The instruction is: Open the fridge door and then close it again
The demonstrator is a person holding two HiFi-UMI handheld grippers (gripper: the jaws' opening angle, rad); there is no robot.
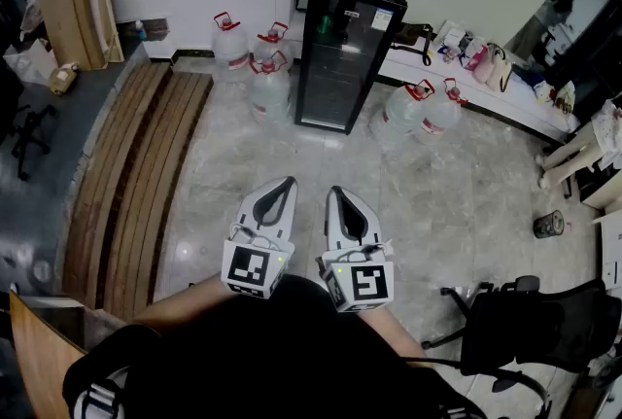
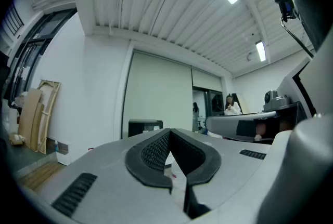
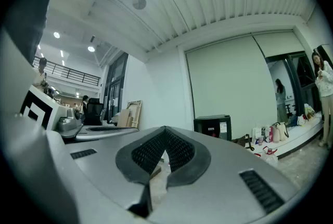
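The black fridge stands against the far wall, its glass door shut. It is small and distant in the left gripper view and in the right gripper view. My left gripper and right gripper are side by side close to my body, both pointing level toward the fridge and well short of it. In each gripper view the black pads meet at the tip, left gripper and right gripper, with nothing between them.
Large water bottles stand left of the fridge, and others stand to its right. Wooden planks lie on the floor at left. An office chair is near right. A low white bench with bags runs along the right wall.
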